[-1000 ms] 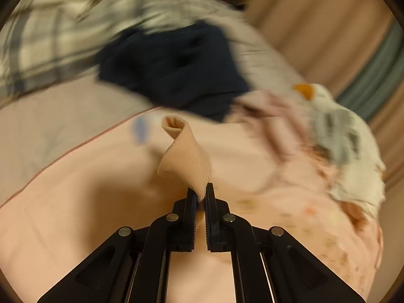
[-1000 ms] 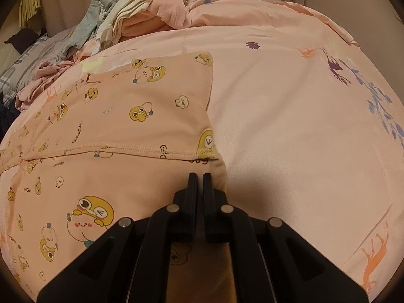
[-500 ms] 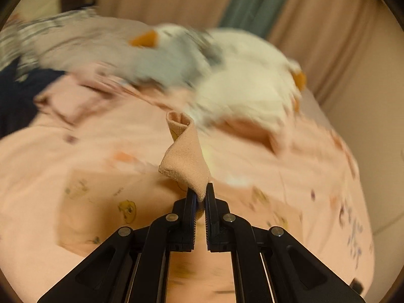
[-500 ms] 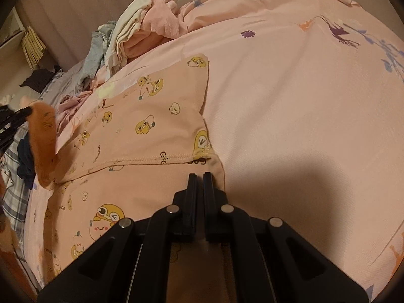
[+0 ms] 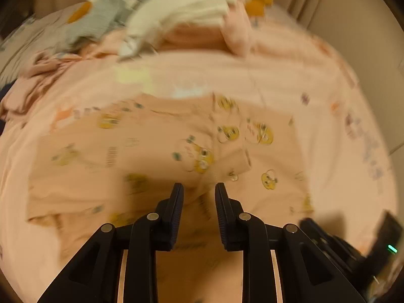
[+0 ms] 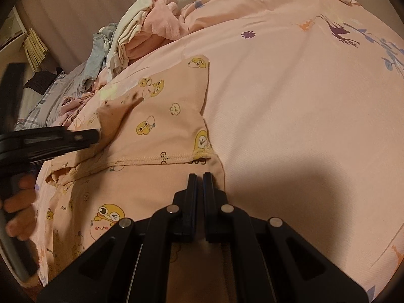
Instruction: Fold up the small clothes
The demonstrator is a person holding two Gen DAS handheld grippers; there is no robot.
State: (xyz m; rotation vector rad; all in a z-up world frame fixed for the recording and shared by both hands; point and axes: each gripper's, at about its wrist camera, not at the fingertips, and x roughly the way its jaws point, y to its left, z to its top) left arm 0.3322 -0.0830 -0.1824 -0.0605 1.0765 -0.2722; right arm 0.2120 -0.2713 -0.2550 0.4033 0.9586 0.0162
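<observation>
Opening left tool (image 5: 199,188) above peach garment (image 5: 151,151)

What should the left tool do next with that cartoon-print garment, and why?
Probably lift clear. The left tool has just been opening, with no cloth pinched between its pads, and the garment lies folded over on the bed while the right tool stays shut at its edge.

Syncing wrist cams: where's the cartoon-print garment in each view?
Left wrist: cartoon-print garment fills the centre, blurred, ahead of the open jaws.
Right wrist: cartoon-print garment sits left of centre, hem by the shut fingertips.
Shared landmark: clothes pile at top.
</observation>
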